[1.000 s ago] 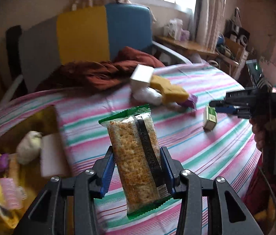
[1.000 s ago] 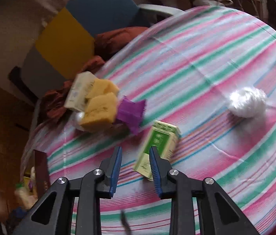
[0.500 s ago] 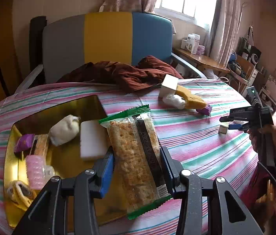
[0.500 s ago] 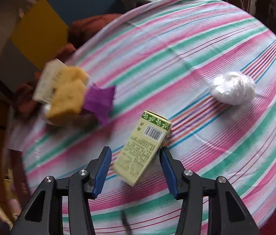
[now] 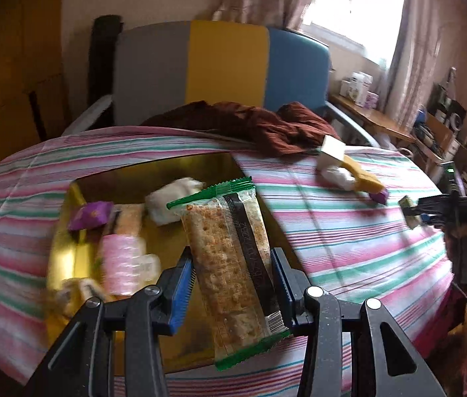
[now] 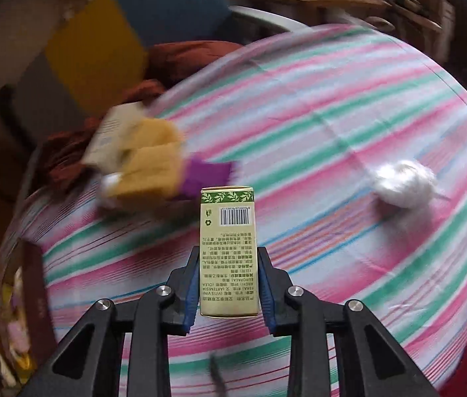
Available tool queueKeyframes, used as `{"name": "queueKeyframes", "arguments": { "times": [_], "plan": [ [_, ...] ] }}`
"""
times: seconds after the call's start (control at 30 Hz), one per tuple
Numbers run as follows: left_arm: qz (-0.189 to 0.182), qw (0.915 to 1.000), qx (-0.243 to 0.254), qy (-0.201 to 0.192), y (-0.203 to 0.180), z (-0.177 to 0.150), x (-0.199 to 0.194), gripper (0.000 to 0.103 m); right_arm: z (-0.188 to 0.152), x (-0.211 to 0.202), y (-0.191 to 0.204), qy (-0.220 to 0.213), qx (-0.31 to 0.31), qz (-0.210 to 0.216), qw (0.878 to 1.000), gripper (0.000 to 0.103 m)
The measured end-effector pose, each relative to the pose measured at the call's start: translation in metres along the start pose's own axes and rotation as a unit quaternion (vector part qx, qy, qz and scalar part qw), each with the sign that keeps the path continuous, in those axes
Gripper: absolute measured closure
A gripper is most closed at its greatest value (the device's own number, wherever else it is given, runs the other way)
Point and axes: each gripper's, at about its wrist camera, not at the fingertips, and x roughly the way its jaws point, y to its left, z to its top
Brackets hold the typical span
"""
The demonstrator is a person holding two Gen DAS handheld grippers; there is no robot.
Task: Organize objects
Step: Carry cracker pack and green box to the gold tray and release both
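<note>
On the left of the striped pink-and-green tabletop point(image 5: 349, 231) sits a shallow gold tray point(image 5: 68, 218) holding a purple wrapped sweet point(image 5: 91, 215), a pink roll point(image 5: 119, 261) and a white wad point(image 5: 170, 201) — above it the left tongs point(image 5: 231, 284) are clamped on a clear, green-edged packet of crackers point(image 5: 230, 261). Right of centre lie a pale box, yellow sponges point(image 6: 154, 165) and a purple wrapper point(image 6: 207, 173). The right tongs point(image 6: 228, 284) grip a slim green-and-cream carton point(image 6: 228, 251) lifted off the cloth — a white crumpled ball point(image 6: 405, 185) rests further right.
</note>
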Motion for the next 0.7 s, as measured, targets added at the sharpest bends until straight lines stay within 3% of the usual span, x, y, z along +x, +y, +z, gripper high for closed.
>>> {"name": "queueKeyframes", "arguments": {
  "times": [0.13, 0.37, 0.57, 0.7],
  "plan": [
    [0.026, 0.9992, -0.030, 0.004, 0.035, -0.006, -0.005, 0.058, -0.022, -0.012, 0.062, 0.005, -0.090, 0.046, 0.995, 0.073],
    [0.052, 0.9957, -0.076, 0.007, 0.076, -0.018, -0.010, 0.058, -0.085, -0.033, 0.195, 0.013, -0.224, 0.155, 0.962, 0.073],
    [0.057, 0.9942, -0.091, -0.002, 0.086, -0.017, -0.011, 0.057, -0.140, -0.033, 0.284, 0.044, -0.285, 0.216, 0.933, 0.073],
    [0.062, 0.9936, -0.095, -0.001, 0.092, -0.019, -0.009, 0.057, -0.160, -0.024, 0.310, 0.065, -0.288, 0.235, 0.926, 0.070]
  ]
}}
